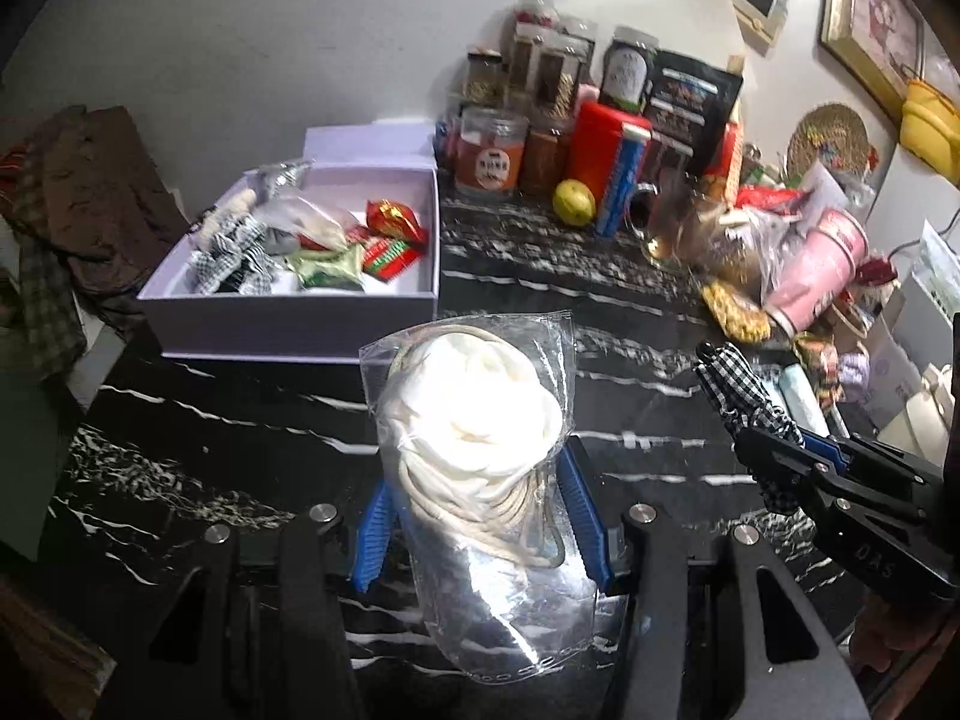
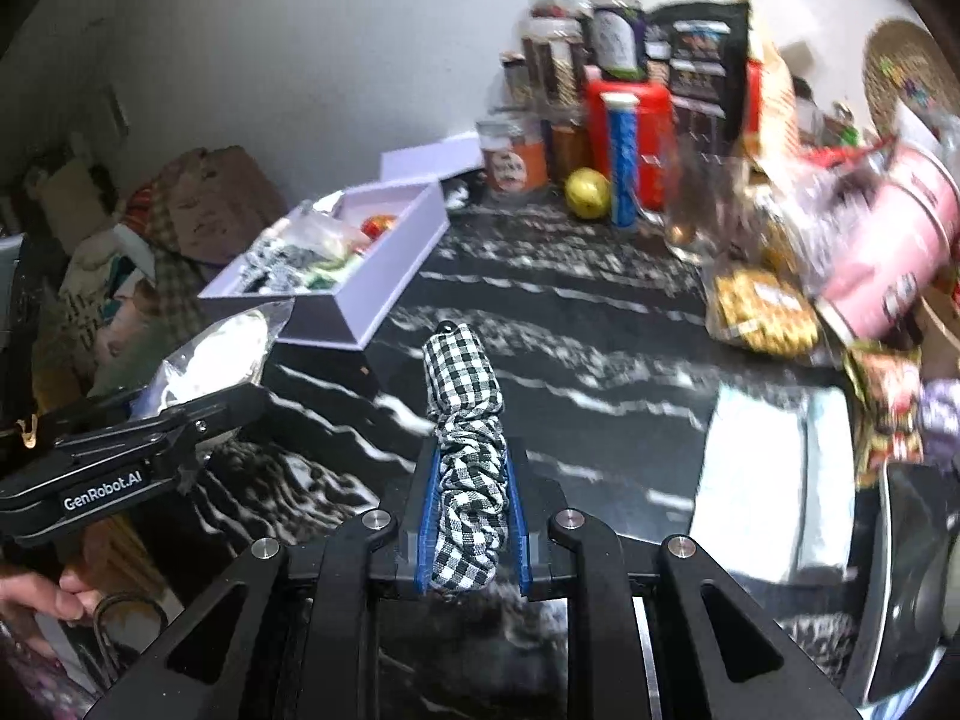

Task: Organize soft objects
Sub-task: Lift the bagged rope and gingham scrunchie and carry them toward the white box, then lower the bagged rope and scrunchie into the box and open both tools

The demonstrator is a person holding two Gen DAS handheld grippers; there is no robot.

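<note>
At the tabletop's far left edge stands our lavender box (image 1: 288, 312). The left gripper (image 1: 480, 516) pinches the bagged white cloth (image 1: 474, 420); the right gripper (image 2: 471, 516) squeezes the checkered scrunchie (image 2: 465, 420). Slippery plastic could slide out, we think.

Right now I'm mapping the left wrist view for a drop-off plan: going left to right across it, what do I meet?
Brown cloth pile → lavender box → bagged white cord held by the left gripper → yellow fruit → checkered fabric piece in the right gripper → pink cup.
</note>
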